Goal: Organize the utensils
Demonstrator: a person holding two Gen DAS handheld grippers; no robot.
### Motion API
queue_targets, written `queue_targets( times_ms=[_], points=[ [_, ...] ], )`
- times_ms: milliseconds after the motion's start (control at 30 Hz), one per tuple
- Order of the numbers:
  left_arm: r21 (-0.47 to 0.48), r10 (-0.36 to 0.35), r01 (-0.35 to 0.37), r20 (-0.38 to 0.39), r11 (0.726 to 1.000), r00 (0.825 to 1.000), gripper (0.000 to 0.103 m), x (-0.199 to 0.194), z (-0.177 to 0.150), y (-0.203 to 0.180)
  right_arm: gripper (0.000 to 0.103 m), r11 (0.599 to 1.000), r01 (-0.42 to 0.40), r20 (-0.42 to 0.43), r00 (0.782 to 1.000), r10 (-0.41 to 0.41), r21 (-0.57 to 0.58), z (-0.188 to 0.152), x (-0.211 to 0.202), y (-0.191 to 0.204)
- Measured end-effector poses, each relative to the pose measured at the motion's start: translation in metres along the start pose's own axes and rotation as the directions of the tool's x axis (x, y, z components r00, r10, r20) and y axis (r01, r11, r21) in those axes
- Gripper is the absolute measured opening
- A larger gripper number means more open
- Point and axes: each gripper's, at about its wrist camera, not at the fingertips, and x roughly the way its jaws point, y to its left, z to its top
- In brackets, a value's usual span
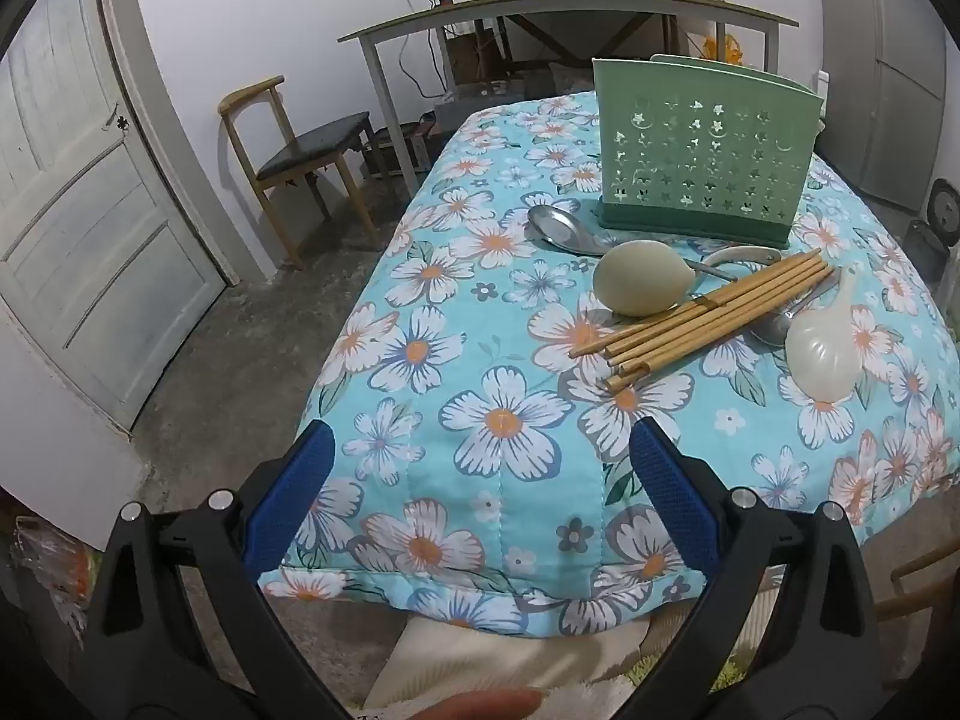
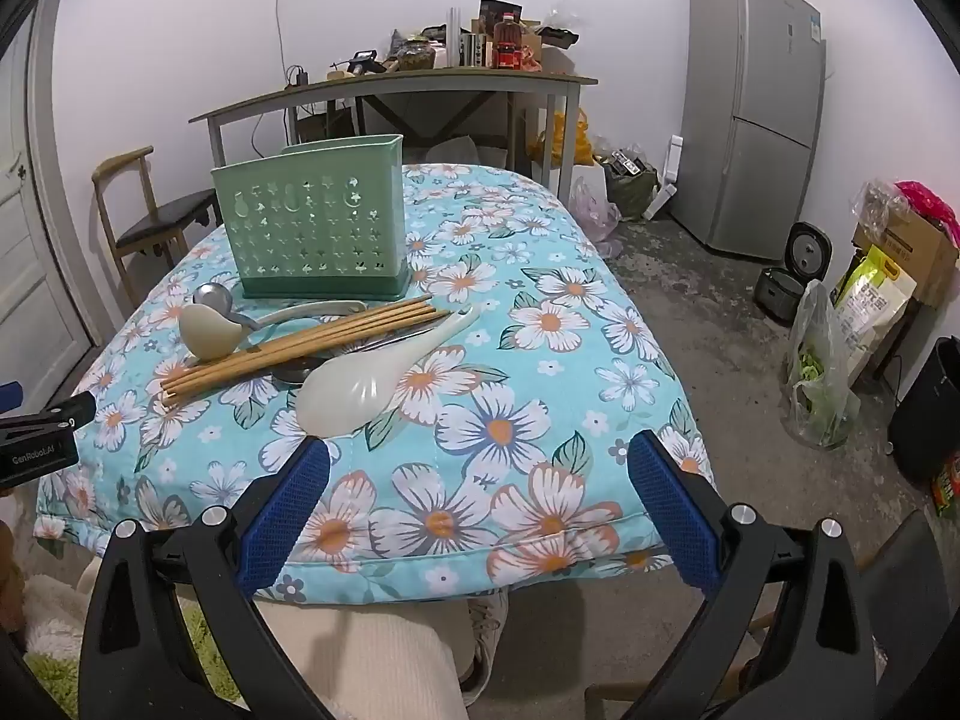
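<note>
I am holding both grippers over the near edge of a table covered by a floral quilted cloth [image 2: 510, 432], in a room with a concrete floor. My left gripper [image 1: 480, 450] and right gripper [image 2: 477, 459] are gaping wide with nothing between their jaws. Farther along the cloth, wooden chopsticks [image 2: 300, 342] are lying across spoons, a cream spoon [image 2: 354, 384] nearest me, before the green perforated holder [image 2: 312, 222]. A cluttered side table [image 2: 420, 84] and a fridge [image 2: 756, 108] are standing behind.
</note>
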Motion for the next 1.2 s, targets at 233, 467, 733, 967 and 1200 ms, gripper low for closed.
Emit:
queue_targets(
  times_ms=[233, 467, 733, 967, 1200],
  points=[
    [0.006, 0.003, -0.003, 0.003, 1.0, 1.0, 0.095, -0.0013, 0.0001, -0.0022, 0.097, 1.0, -0.001, -0.001, 1.0, 0.001, 0.002, -0.0002, 0.0006, -0.0002],
    [0.009, 0.001, -0.001, -0.007, 1.0, 1.0, 0.095, 0.0019, -0.0031, -0.0054, 0.097, 1.0, -0.001, 0.001, 1.0, 0.001, 0.0, 0.001, 0.0004, -0.0003],
    [0.009, -0.001, 0.001, -0.009, 1.0, 1.0, 0.095, 0.0025, -0.0029, -0.0049, 0.097, 1.0, -0.003, 0.003, 1.0, 0.003, 0.001, 0.0003, -0.0015, 0.0012],
    [0.009, -0.001, 0.002, -0.013, 1.0, 1.0, 0.095, 0.0004, -0.0034, -0.005, 0.097, 1.0, -0.004, 0.001, 1.0, 0.004, 0.001, 0.0011, 0.0001, 0.0002],
    [0.01, -0.005, 0.005, -0.016, 1.0, 1.0, 0.095, 0.0061, -0.0051, -0.0043, 0.097, 1.0, -0.004, 0.003, 1.0, 0.004, -0.001, 0.002, -0.0003, 0.0019]
  ],
)
